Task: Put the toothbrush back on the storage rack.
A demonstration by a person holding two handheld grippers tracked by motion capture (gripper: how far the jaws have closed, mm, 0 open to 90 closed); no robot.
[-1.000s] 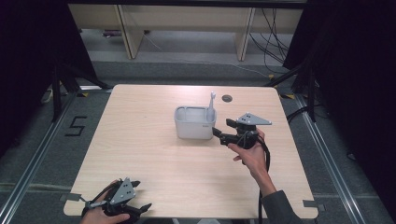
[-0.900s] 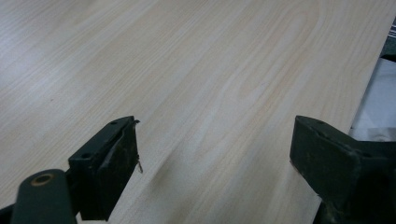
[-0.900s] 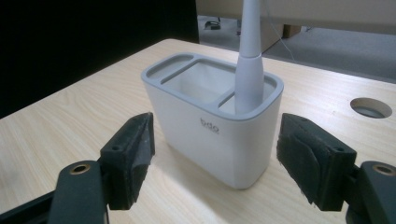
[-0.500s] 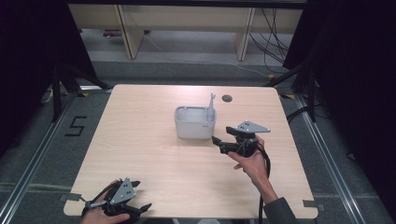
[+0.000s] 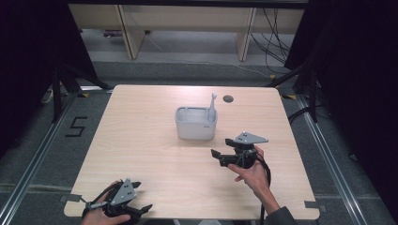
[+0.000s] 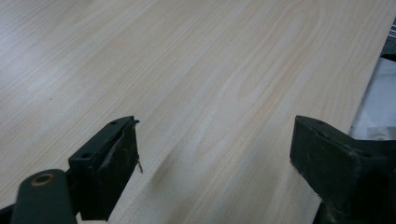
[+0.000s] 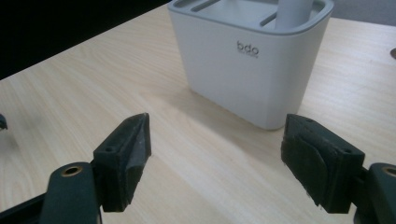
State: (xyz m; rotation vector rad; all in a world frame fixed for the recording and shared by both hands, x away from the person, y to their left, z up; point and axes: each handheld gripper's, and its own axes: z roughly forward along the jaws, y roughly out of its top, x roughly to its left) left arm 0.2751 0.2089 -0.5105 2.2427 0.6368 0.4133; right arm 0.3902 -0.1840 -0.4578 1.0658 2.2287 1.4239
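Both my jaw pairs stand spread with nothing between them. On my right gripper point(image 5: 217, 158) the jaws have just been widening, empty, and they point left across the table toward the white holder point(image 7: 252, 60), which stands just beyond them, apart from the pads. My left gripper point(image 5: 141, 209) rests at the near left corner, jaws released over bare wood, well away from everything.

Farther out, the holder sits near the middle of the wooden table point(image 5: 141, 140), a little toward the far side. A grey toothbrush point(image 5: 212, 107) stands in its right far slot, long axis close to upright, head up, leaning slightly; the handle end is hidden inside.

Risks, as I judge them: my right jaws sit low and near the holder's near wall, so a careless push left or far could shove or tip the light tub and rock the toothbrush out of its slot. Swinging up past the rim could also clip the standing handle. The small dark grommet point(image 5: 228, 98) beyond is no concern.
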